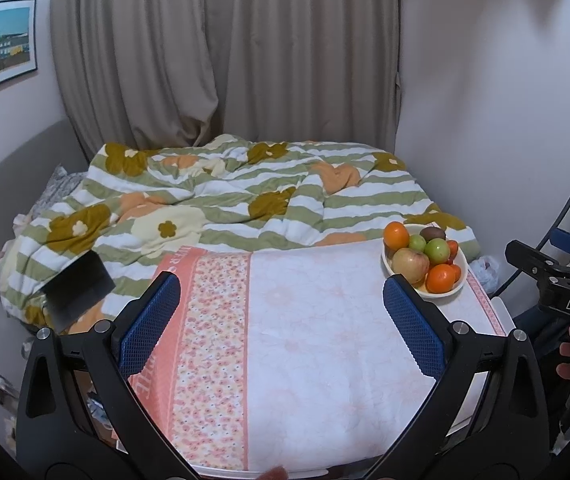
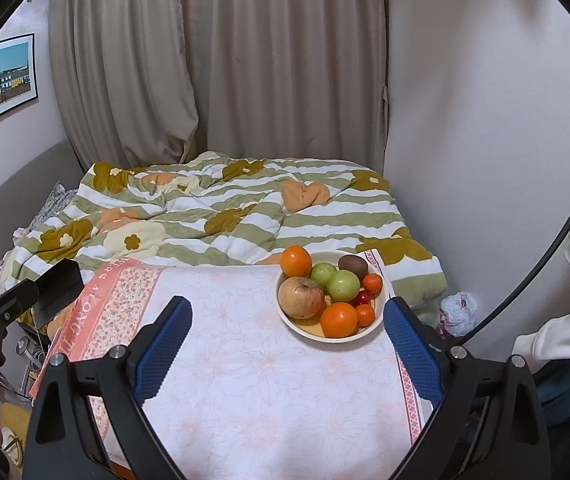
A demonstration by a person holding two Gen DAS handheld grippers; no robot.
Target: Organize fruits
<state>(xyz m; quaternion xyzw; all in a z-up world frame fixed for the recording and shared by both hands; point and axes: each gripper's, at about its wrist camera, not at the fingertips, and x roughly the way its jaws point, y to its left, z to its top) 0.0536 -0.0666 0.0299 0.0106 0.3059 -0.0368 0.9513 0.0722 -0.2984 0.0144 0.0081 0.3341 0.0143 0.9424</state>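
Fruit bowl seen at far right corner of cloth-covered table, heaped with apple, oranges, green fruits, kiwi. Left gripper held wide open above cloth, nothing gripped; bowl just beyond its right finger. Right gripper likewise spread wide, empty, bowl framed between fingers. Striped floral quilt seen behind table.
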